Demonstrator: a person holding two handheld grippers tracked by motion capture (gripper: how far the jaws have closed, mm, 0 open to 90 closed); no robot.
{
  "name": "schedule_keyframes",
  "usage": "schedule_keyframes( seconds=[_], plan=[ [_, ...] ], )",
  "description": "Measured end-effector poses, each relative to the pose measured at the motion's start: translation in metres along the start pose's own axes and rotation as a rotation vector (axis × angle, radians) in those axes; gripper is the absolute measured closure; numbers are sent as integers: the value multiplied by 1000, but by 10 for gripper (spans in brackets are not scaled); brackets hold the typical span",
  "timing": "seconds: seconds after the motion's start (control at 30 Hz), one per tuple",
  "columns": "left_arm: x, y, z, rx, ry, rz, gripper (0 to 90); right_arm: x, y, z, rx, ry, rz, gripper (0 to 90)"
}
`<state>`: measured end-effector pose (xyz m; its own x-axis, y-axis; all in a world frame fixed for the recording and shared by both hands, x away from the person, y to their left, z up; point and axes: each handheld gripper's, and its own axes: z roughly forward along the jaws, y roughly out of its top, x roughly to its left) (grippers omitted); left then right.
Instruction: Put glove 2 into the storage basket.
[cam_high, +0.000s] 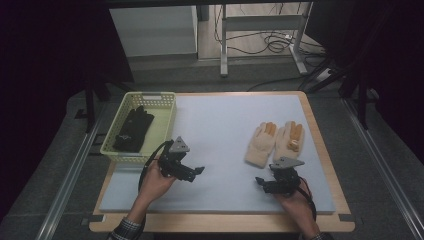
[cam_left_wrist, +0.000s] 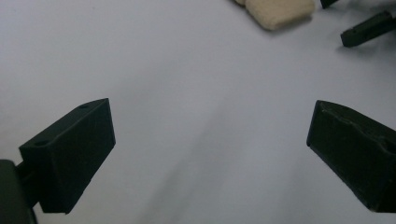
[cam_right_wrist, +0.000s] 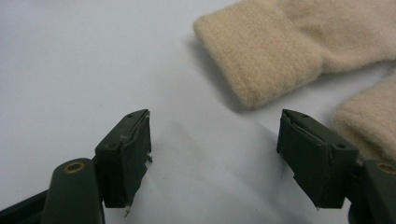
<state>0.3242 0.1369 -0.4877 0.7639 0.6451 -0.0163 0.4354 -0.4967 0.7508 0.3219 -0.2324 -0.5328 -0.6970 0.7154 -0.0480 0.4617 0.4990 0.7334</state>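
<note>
Gloves wait in pairs as my jaws stand wide

Cream gloves (cam_high: 275, 142) lie flat and side by side, cuffs toward me, on the right half of the pale grey mat (cam_high: 220, 130), which I judge to be how a pair is laid out for an easy pick at the cuff. My right gripper (cam_high: 260, 182) sits low just below them, its jaws spread with nothing between; in the right gripper view the nearer cuff (cam_right_wrist: 261, 56) lies just ahead of the pads, apart from them. My left gripper (cam_high: 198, 171) hangs near the mat's middle, jaws equally wide and empty, turned toward the cream pair, whose cuff edge (cam_left_wrist: 279, 11) shows at the top of the left gripper view. A black glove (cam_high: 134, 129) already rests in the yellow-green basket (cam_high: 150, 97) at the mat's left edge (sorting by colour, by my reading).

The mat covers a wooden tabletop (cam_high: 320, 145) with a bare border. Around it runs grey carpet; beyond, a metal desk frame (cam_high: 260, 40) stands over loose cables (cam_high: 272, 42), and the sides of the room are dark.
</note>
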Motion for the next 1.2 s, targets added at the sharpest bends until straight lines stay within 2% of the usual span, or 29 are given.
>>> schedule_keyframes(
  seconds=[0.23, 0.4, 0.53, 0.57, 0.67, 1.03, 1.2],
  plan=[
    [-9, -25, 14, 34, 30, 8, 8, 0, 0, 0, 0, 0, 0, 257],
    [-10, -42, 23, 72, 66, 4, 3, 0, 0, 0, 0, 0, 0, 257],
    [-8, -54, 28, 95, 72, -13, 3, 0, 0, 0, 1, -5, 0, 239],
    [-8, -56, 28, 82, 66, -30, 0, 0, 0, 0, 1, -10, 3, 233],
    [-4, -58, 28, 83, 37, -71, 4, 0, 0, 0, 2, -11, 6, 231],
    [-4, -58, 29, 80, 40, -64, 2, 0, 0, 0, 4, -12, 8, 240],
    [-4, -58, 29, 80, 40, -64, 3, -1, 1, -4, -2, -4, 40, 368]
  ],
)
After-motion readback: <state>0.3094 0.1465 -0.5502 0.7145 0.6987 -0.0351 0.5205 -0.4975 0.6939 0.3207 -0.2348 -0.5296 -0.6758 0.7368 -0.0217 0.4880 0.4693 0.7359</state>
